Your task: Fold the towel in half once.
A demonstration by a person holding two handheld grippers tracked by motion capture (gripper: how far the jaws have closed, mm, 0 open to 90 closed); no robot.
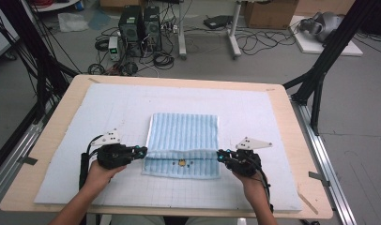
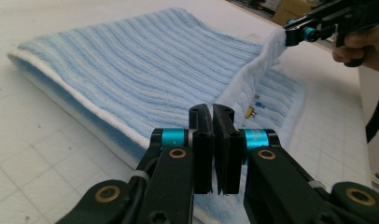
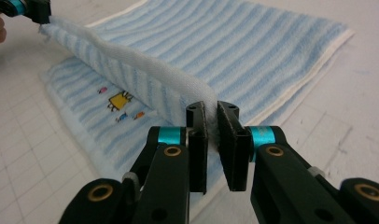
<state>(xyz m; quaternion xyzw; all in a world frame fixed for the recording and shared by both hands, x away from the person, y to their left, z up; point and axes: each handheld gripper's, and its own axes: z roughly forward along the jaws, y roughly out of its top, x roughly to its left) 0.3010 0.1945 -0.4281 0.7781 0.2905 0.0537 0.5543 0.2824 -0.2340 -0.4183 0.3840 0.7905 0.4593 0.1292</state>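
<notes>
With my left gripper (image 1: 142,152) and right gripper (image 1: 220,155) each clamped on a corner of the blue towel's (image 1: 184,131) lifted edge above the white mat (image 1: 109,108), uneven pulling could, I judge, skew the fold or slip a corner free.

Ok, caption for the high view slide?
Both grippers, left and right, pinch the blue towel's fold, one at each end.

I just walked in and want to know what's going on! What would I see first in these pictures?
First you'd spot the light blue striped towel in the middle of the table's pale grid mat. The left gripper and the right gripper each pinch one end of a lifted fold across its near part. Under that fold, on the towel's near flap, sits a little yellow embroidered picture.
</notes>
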